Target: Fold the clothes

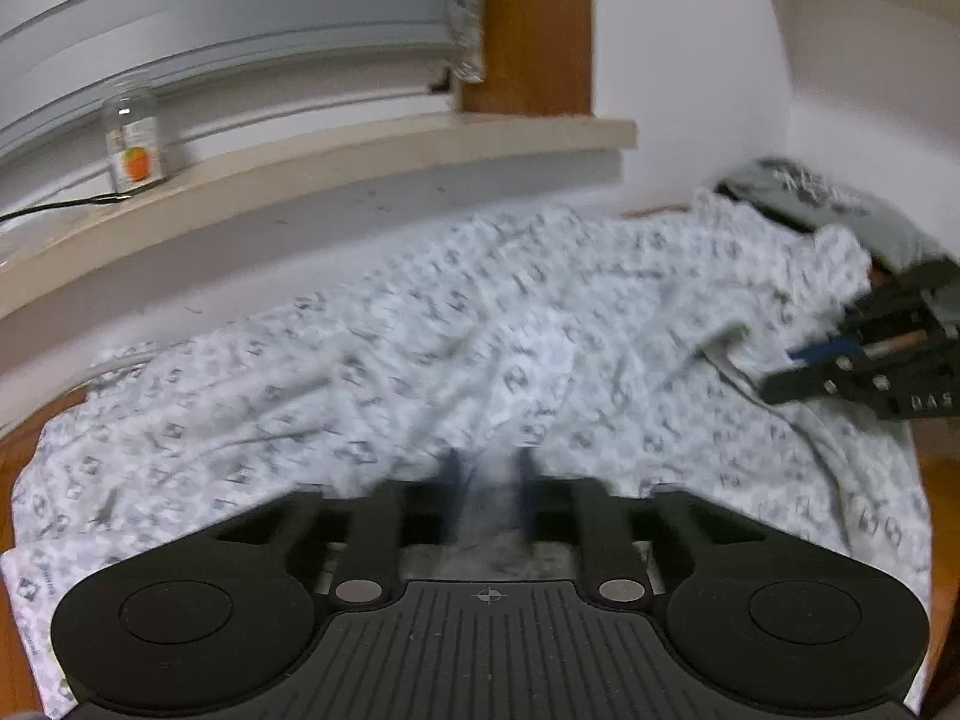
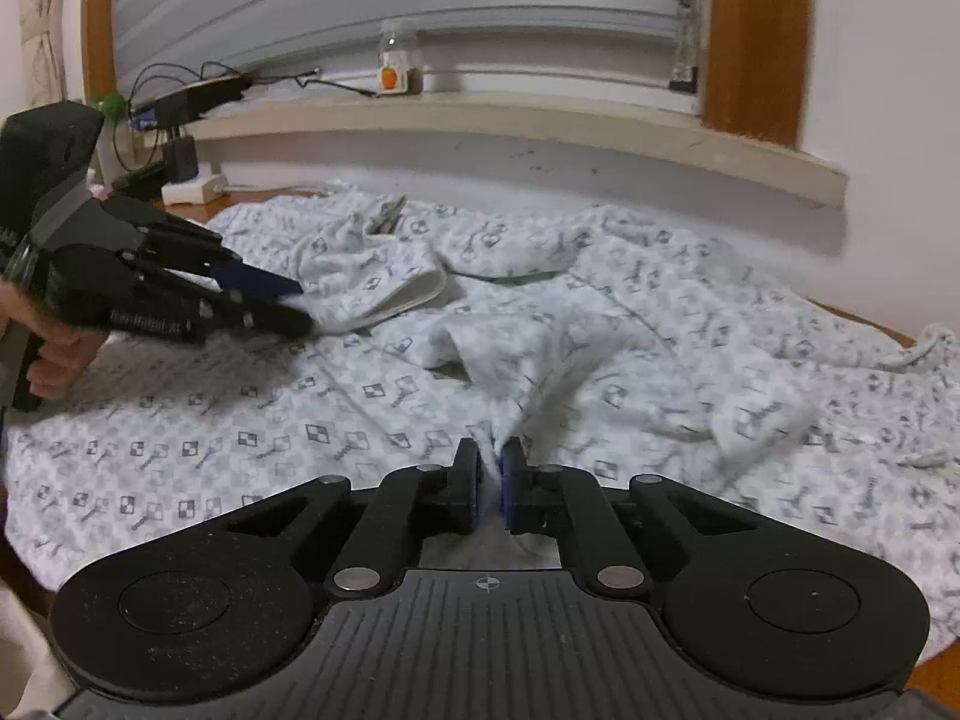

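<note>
A white garment (image 1: 480, 330) with a grey check-and-key print lies crumpled across the wooden table (image 1: 942, 462). In the left wrist view my left gripper (image 1: 489, 474) is at its near edge. Its blurred fingers stand close together with a bunch of fabric between them. My right gripper (image 1: 786, 372) comes in from the right and pinches a fold. In the right wrist view the right gripper (image 2: 491, 471) is shut on a raised ridge of the garment (image 2: 660, 312). The left gripper (image 2: 303, 306), held by a hand (image 2: 54, 354), nips a banded edge at the left.
A windowsill (image 2: 540, 114) runs along the wall behind the table and carries a small jar (image 2: 399, 57) and a black device with cables (image 2: 186, 99). A white power strip (image 2: 192, 189) lies at the back left. A folded grey garment (image 1: 840, 204) sits at the far right.
</note>
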